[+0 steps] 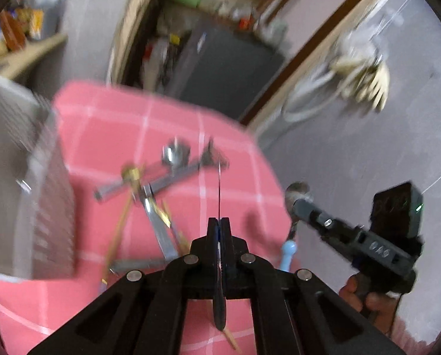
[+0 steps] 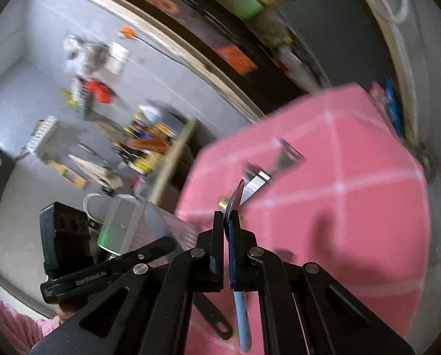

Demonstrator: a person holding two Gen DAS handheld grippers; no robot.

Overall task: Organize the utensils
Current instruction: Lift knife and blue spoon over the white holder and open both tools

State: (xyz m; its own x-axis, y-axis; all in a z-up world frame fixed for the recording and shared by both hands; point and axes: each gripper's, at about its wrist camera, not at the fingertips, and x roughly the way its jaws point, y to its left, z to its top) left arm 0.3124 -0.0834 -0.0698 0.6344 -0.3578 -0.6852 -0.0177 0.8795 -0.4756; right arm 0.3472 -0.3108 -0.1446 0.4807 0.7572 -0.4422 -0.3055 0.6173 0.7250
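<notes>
Both hands are lifted above the counter [image 1: 235, 153], which wears a pink checked cloth, and each pair of tongs is already loaded. The left tongs [image 1: 219, 230] are pinched tight on a thin dark-handled knife [image 1: 219, 183], seen edge-on, its blade running straight ahead along the fingers. The right tongs [image 2: 228, 230] are pinched on a light-blue-handled spoon [image 2: 240, 319], handle trailing back under the fingers, bowl forward. What matters next, I'd judge, is the grey slotted holder [image 1: 43, 207]: it stands at the left edge of the counter, on the left hand's side and clearly nearer to it, with the right hand out beyond the opposite edge. So the knife looks the likelier first drop, tipped from level toward upright over the holder's mouth. The loose utensils [image 1: 158, 183], metal pieces and chopsticks crossed in a heap, lie mid-counter between holder and tongs. Motion blur hides finer detail.
</notes>
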